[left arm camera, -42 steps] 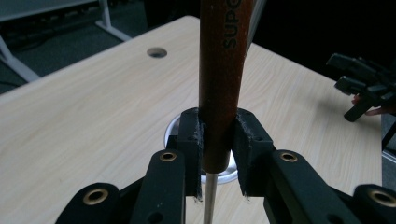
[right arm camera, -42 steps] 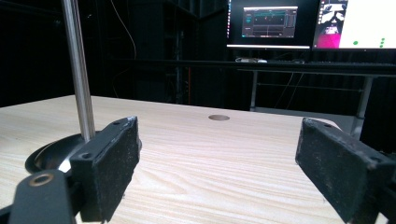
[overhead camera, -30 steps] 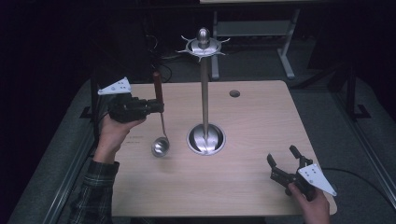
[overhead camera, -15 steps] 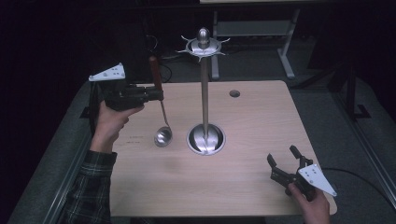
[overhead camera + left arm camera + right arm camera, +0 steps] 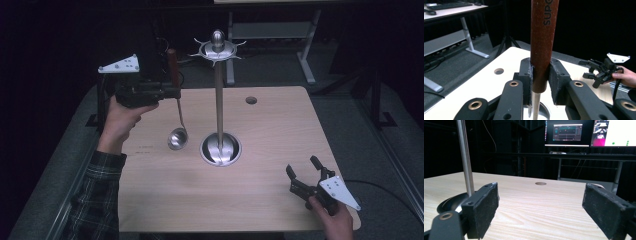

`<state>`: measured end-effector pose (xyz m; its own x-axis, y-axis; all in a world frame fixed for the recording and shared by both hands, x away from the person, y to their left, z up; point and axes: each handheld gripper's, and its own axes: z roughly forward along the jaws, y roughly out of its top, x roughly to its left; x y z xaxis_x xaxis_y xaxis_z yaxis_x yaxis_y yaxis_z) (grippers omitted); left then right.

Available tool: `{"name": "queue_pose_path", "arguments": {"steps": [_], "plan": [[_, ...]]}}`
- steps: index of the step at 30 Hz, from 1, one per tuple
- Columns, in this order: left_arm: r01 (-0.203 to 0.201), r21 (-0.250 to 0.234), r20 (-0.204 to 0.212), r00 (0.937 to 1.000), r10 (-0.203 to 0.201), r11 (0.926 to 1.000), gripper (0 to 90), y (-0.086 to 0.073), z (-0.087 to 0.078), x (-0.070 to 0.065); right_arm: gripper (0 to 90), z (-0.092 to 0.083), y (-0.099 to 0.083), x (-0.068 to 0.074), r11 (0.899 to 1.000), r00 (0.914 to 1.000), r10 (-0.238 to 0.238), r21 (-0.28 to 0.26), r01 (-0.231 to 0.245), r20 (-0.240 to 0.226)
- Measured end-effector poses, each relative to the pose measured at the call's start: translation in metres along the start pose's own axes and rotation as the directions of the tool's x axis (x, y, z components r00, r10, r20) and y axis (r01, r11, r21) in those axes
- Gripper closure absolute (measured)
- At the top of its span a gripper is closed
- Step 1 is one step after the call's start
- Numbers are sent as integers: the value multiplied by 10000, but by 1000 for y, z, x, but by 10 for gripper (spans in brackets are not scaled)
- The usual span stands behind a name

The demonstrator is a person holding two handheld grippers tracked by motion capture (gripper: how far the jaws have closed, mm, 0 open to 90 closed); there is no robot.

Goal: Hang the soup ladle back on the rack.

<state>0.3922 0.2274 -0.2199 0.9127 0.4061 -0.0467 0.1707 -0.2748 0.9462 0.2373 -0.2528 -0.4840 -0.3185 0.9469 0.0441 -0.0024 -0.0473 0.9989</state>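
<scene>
From the high view, a person's left hand holds the left gripper (image 5: 167, 91) above the far left part of a wooden table (image 5: 280, 125), its jaws clamped on the reddish-brown handle of a ladle (image 5: 176, 116). The ladle hangs upright from the jaws, its steel bowl below them and just above the tabletop, beside the round base of a tall metal utensil stand (image 5: 219, 100) that rises at the table's centre. The right gripper (image 5: 304, 174) sits at the near right edge of the table in the person's right hand, jaws spread apart with nothing between them, well apart from the stand. In the left gripper view, the two black pads (image 5: 556, 82) press on either side of the ladle's handle (image 5: 543, 42), which runs straight up from between the jaws; its thin steel shaft drops below them. The right gripper (image 5: 594, 71) shows farther off to the right. In the right gripper view, the jaws stand wide apart over bare tabletop (image 5: 541, 202), with the stand's pole (image 5: 465, 157) just beyond the left jaw.
</scene>
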Motion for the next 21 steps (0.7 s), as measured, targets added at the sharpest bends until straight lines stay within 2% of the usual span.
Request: {"name": "queue_pose_path", "arguments": {"steps": [12, 21], "plan": [[-203, 191, 245, 9995, 199, 9996, 741, 14, 13, 1, 130, 0, 0, 0, 10000, 10000, -9, -23, 9, -13], [-191, 470, 373, 9992, 173, 9987, 741, 15, 23, 2, 130, 0, 0, 0, 10000, 10000, -6, -5, 6, -7]]}}
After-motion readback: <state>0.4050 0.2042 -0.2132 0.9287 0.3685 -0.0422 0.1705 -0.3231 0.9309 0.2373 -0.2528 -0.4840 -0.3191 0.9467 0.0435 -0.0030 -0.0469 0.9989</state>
